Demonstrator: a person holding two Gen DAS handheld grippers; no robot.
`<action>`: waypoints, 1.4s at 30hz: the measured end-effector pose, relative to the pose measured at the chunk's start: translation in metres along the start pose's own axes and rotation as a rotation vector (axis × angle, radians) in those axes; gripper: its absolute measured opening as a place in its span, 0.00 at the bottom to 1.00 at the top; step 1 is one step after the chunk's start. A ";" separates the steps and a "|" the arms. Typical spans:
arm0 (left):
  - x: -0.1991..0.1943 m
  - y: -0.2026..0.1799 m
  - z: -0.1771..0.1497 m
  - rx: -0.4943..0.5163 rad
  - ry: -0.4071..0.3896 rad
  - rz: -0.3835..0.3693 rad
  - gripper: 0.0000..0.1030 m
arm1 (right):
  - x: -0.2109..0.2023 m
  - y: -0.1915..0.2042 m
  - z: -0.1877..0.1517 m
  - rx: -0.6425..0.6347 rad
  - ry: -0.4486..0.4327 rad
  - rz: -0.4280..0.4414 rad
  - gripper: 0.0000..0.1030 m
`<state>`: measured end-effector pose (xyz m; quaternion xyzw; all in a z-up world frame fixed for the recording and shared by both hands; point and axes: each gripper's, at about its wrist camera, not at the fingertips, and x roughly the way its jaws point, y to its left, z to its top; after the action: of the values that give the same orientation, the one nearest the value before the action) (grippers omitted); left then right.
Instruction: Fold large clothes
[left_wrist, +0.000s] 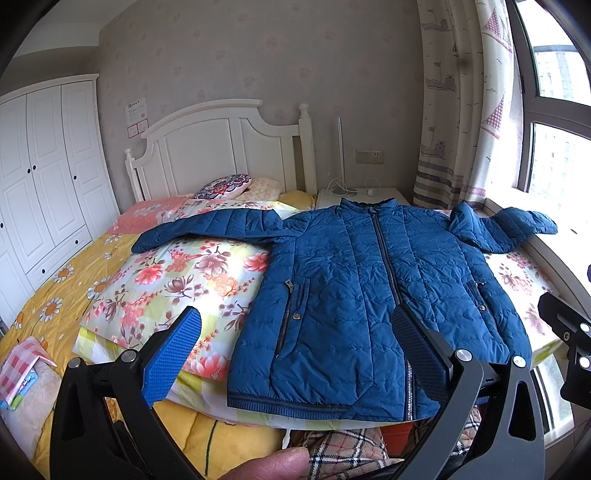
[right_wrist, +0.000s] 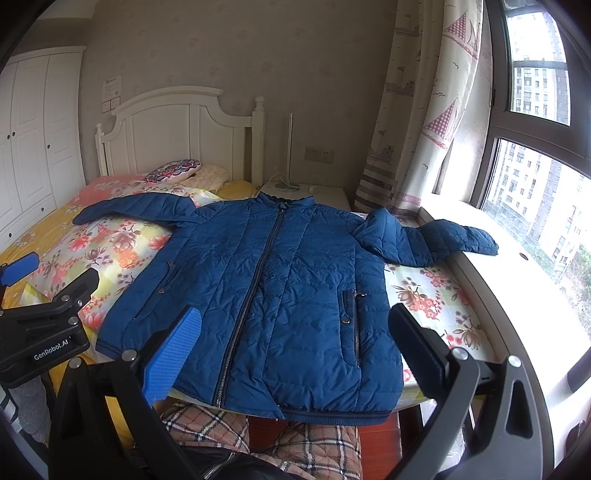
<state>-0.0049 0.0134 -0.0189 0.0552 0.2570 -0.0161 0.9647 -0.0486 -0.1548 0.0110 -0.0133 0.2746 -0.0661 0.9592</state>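
A blue quilted jacket (left_wrist: 354, 280) lies flat and zipped on the floral sheet, collar toward the headboard, both sleeves spread out. Its right sleeve (left_wrist: 509, 225) rests on the window sill, its left sleeve (left_wrist: 207, 225) on the quilt. It also shows in the right wrist view (right_wrist: 273, 288). My left gripper (left_wrist: 295, 343) is open and empty, above the hem on the left half. My right gripper (right_wrist: 295, 339) is open and empty, above the hem on the right half. The left gripper's body (right_wrist: 44, 325) shows at the right view's left edge.
A white headboard (left_wrist: 221, 147) and pillows (left_wrist: 225, 186) stand at the far end. A white wardrobe (left_wrist: 44, 177) is on the left, a nightstand (left_wrist: 365, 194), curtain (left_wrist: 458, 110) and window sill (right_wrist: 517, 266) on the right. A plaid cloth (right_wrist: 288, 439) lies below the hem.
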 end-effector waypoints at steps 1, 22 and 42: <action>0.000 0.000 0.000 0.000 0.001 -0.001 0.96 | 0.000 0.002 -0.001 -0.002 0.001 0.001 0.98; 0.120 -0.041 0.016 0.006 0.124 -0.105 0.96 | 0.118 -0.045 -0.021 0.075 0.137 0.060 0.98; 0.432 -0.064 0.062 0.046 0.412 -0.194 0.96 | 0.384 -0.322 0.028 0.628 0.231 -0.215 0.98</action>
<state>0.3968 -0.0582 -0.1868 0.0545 0.4521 -0.1028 0.8844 0.2506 -0.5258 -0.1467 0.2610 0.3446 -0.2489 0.8667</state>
